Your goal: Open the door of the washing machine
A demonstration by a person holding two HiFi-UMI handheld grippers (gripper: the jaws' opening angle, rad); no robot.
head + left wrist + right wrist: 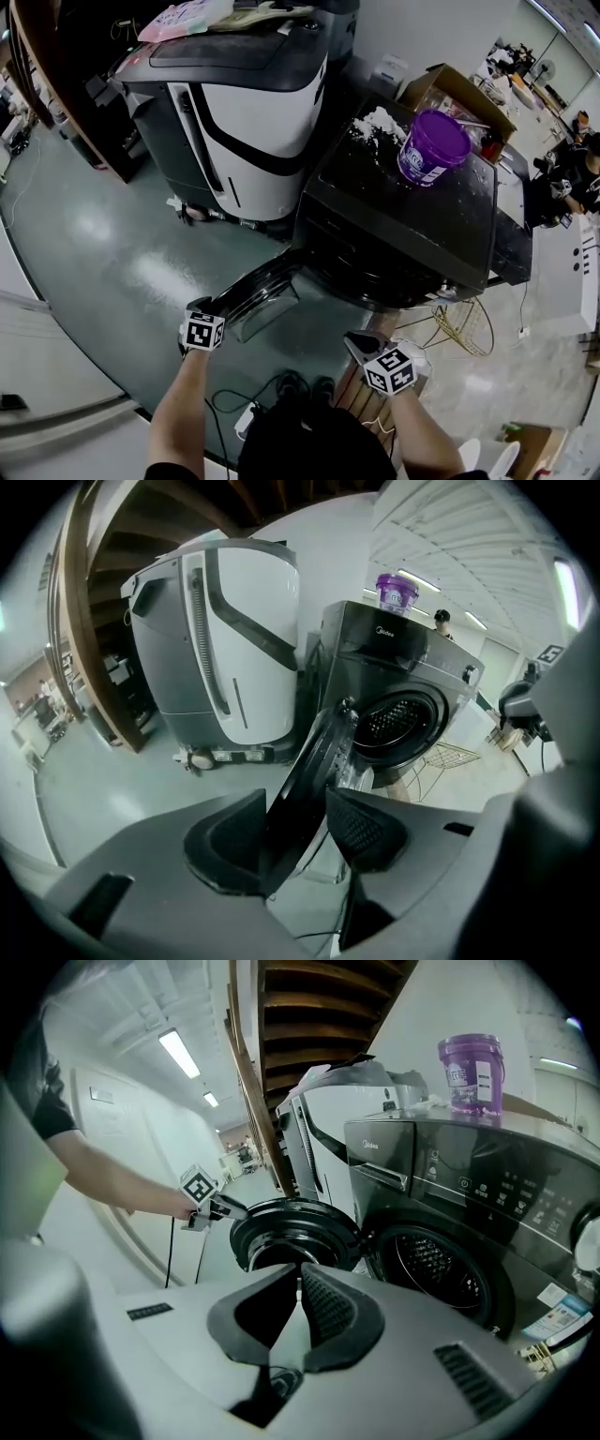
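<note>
The left claw [302,832] clamps the free rim of the door [319,761] for leverage, holding it swung wide from the washing machine [403,682], while the right claw [298,1312], closed and empty, hangs clear.

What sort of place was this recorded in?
Probably an open-plan lab or workshop, not a home: the washing machine, its door open, stands on a bare polished floor beside another large appliance, with an open cardboard box behind and people in the background.
</note>
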